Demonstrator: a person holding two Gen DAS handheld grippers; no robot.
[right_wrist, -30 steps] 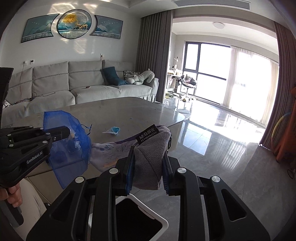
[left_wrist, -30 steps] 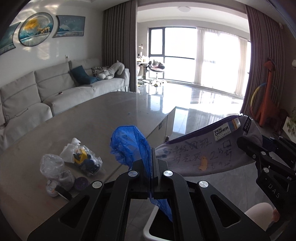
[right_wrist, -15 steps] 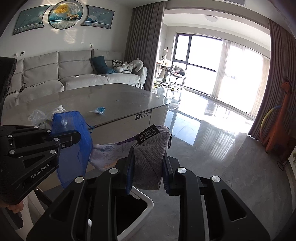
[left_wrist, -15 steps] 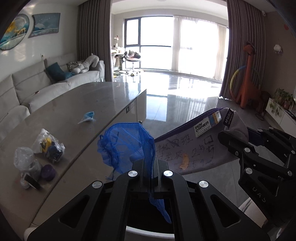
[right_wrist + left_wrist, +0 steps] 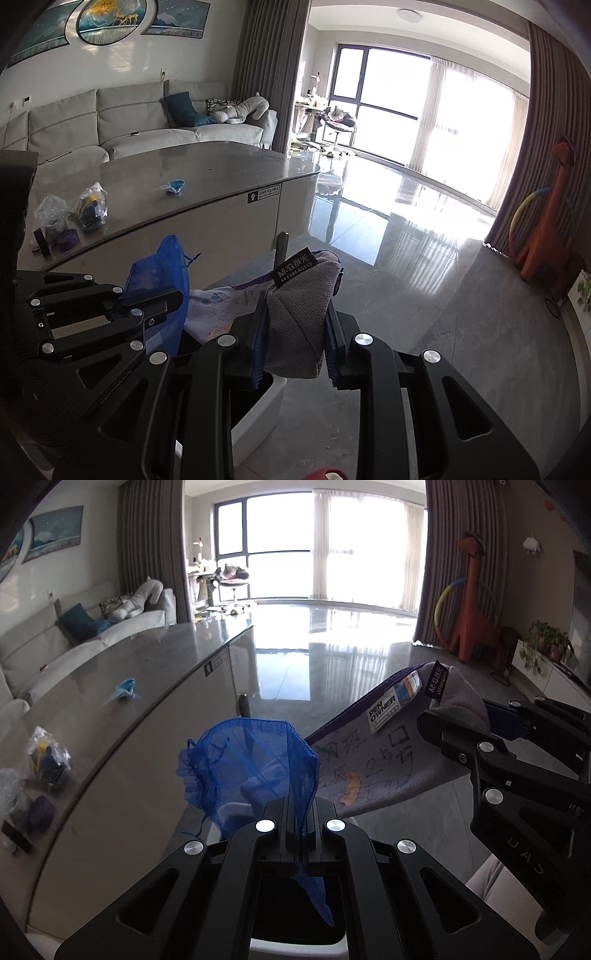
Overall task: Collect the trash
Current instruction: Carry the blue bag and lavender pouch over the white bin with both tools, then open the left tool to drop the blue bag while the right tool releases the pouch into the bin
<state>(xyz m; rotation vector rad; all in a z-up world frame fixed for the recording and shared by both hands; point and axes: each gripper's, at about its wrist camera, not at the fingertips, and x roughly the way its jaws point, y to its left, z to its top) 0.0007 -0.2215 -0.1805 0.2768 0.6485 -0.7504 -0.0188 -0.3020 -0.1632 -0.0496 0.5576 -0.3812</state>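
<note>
Here: left gripper (image 5: pixel 300 825) fingers pinching blue mesh bag (image 5: pixel 255 764); right gripper (image 5: pixel 295 332) fingers clamping grey woven pencil pouch (image 5: pixel 299 321).

Two claws (image 5: pixel 300 812) (image 5: pixel 295 325), one blue mesh bag (image 5: pixel 255 764), one grey pencil case (image 5: pixel 373 760), one white bin (image 5: pixel 255 410).

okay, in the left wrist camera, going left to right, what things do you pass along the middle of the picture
clear plastic bags of trash on the table → small blue wrapper → blue mesh bag in the left gripper → grey pencil case → right gripper → orange giraffe toy
</note>
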